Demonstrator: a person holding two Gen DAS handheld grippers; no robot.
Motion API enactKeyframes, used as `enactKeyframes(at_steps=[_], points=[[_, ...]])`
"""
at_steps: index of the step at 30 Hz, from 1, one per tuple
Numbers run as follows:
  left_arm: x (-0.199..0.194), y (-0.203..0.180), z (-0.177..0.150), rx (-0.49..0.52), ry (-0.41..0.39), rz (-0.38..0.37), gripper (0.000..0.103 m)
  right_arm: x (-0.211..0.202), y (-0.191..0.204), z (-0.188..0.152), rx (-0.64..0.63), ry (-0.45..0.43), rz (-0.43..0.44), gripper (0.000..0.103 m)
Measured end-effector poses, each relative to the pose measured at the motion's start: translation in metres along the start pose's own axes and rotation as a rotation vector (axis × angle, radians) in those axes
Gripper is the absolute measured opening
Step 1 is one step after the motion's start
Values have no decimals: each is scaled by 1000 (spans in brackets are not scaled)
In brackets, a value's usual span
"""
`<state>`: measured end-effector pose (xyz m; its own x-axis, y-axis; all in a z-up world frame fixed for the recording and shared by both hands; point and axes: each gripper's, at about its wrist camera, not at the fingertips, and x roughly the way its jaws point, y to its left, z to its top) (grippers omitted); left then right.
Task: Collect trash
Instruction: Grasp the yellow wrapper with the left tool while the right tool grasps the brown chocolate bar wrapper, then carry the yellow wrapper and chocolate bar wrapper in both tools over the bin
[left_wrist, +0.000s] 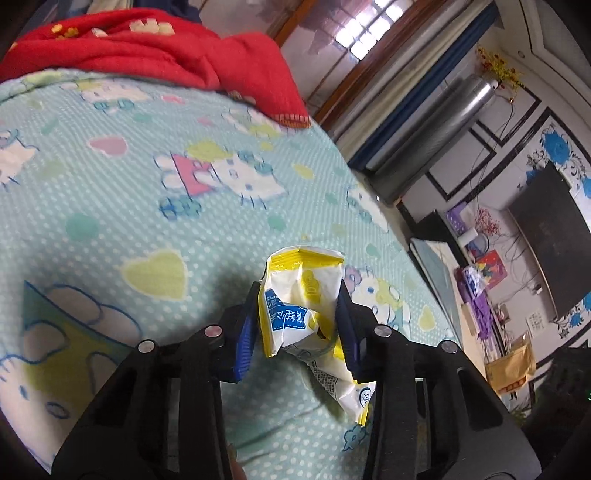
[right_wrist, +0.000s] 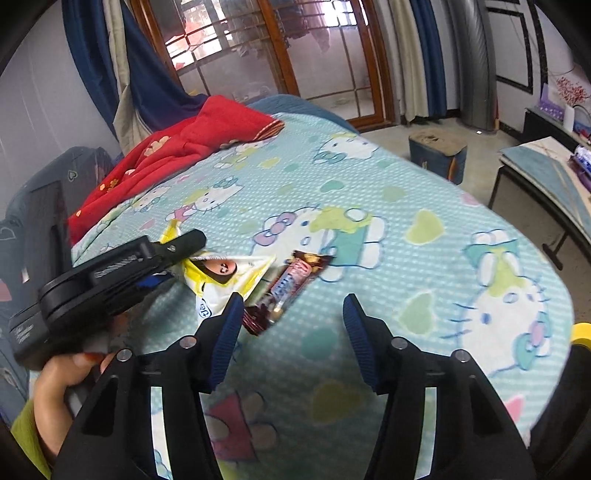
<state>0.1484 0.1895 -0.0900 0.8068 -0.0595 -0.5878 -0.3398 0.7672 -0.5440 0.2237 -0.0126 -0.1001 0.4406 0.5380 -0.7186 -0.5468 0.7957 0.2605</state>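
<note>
Between the blue pads of the left gripper (left_wrist: 297, 317): one crumpled yellow-and-white wet-wipes packet (left_wrist: 295, 295), pinched from both sides, its sealed top edge standing out past the fingertips and its lower end trailing below them onto the bedcover (left_wrist: 110, 184).

Right gripper (right_wrist: 291, 325): jaws spread, nothing between them, hovering over the same bedcover. Just beyond its left fingertip (right_wrist: 232, 306) lies one dark brown chocolate-bar wrapper (right_wrist: 288, 288), flat on the cover, lying aslant, its near end close to the pad but apart from it.

Beside that wrapper, in the right wrist view: the packet again, touching or overlapping the wrapper's edge; which, I cannot tell. The left gripper's black body reaches in from the left, with a hand (right_wrist: 62, 373) and a yellow-green sleeve (right_wrist: 26, 439) behind it.

Bedcover: pale turquoise, dotted, printed with cartoon cats and hearts.

Farther back: red blanket (right_wrist: 177, 155), bunched at the far end of the bed.
</note>
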Motion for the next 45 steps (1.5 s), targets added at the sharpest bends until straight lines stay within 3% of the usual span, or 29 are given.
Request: enactKeyframes(at_steps=[3,5,8,15,31,45], points=[[-15,1,7,6,-64,14,30,13,2,3,20,25,10,44],[-22,-2,10,20,-89,21,30,24,1,3,36,60,29,31],[-26,-5,12,38,-108,22,30,27,-2,-1,52,60,23,19],[-28,-25,7,100,-102,-25,30,3,-13,-10,43,23,-9,18],[-29,-102,-31,286,-50,-151,30,-91,-87,-46,160,-111,-124,17],[-27,-166,-77,449,3,-250,30,-151,-138,-80,199,-134,-246,17]])
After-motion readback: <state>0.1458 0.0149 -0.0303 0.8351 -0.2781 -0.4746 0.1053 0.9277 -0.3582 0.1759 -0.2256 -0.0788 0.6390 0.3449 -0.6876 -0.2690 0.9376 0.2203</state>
